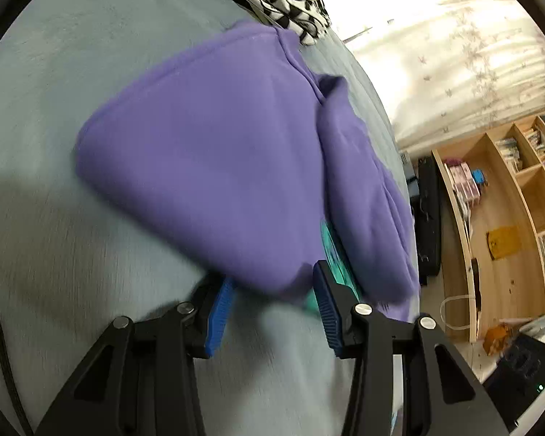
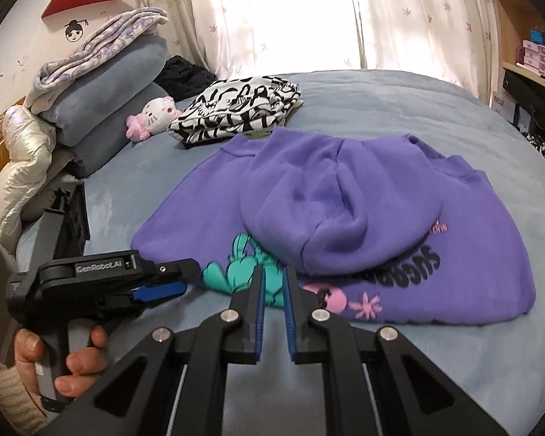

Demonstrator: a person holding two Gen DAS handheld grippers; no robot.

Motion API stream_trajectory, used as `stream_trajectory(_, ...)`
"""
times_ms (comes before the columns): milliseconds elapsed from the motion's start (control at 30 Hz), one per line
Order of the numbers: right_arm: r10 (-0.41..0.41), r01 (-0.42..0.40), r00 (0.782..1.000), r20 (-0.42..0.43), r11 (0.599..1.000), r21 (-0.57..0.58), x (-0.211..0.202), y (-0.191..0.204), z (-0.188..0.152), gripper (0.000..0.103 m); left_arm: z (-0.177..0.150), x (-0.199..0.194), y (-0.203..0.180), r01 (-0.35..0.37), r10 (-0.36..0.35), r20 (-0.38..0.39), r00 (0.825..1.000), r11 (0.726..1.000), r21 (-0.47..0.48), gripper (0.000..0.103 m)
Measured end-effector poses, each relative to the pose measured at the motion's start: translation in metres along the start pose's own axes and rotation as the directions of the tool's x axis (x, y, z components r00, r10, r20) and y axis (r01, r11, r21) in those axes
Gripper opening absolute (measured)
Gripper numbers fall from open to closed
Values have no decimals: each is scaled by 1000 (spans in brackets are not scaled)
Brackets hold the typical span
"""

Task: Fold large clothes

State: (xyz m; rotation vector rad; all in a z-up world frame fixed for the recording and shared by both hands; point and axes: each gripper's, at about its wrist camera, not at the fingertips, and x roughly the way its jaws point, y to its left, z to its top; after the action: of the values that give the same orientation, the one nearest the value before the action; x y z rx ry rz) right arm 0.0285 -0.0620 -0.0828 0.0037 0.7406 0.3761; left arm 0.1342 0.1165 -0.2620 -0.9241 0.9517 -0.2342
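Purple hoodie (image 2: 345,218) lies folded on the bed, hood flopped over print.

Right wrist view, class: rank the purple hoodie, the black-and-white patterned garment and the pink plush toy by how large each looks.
1. Purple hoodie, largest.
2. Black-and-white patterned garment, though it lies farther back.
3. Pink plush toy, smallest.

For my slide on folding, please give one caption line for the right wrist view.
Purple hoodie lies partly folded on the bed, hood flipped over its print; the right tool hovers at its hem.
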Motion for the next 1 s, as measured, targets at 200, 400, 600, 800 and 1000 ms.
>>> stream_trajectory(200, -49, 49, 998, 23, 998, 25, 19, -10, 24, 9, 45, 29, 8, 29, -24, 60, 998, 997, -76, 42)
stream_trajectory(400, -91, 91, 996, -7, 996, 14, 69, -19, 25, 8, 62, 33, -4, -3, 6, 181, 984, 1000, -18, 29)
stream_trajectory(600, -165, 162, 983, -75, 985, -53, 111, -11, 17, 6, 59, 13, -39, -100, 54, 299, 953, 985, 141, 24)
stream_trajectory(800, -124, 123, 989, -76, 992, -13, 109, -19, 15, 6, 50, -4, -86, -189, 62, 388, 919, 936, 296, 24)
stream_trajectory(1000, -8, 18, 997, -77, 992, 121, 101, -39, 10, 6, 40, 6, -158, -276, 77, 386, 919, 826, 491, 24)
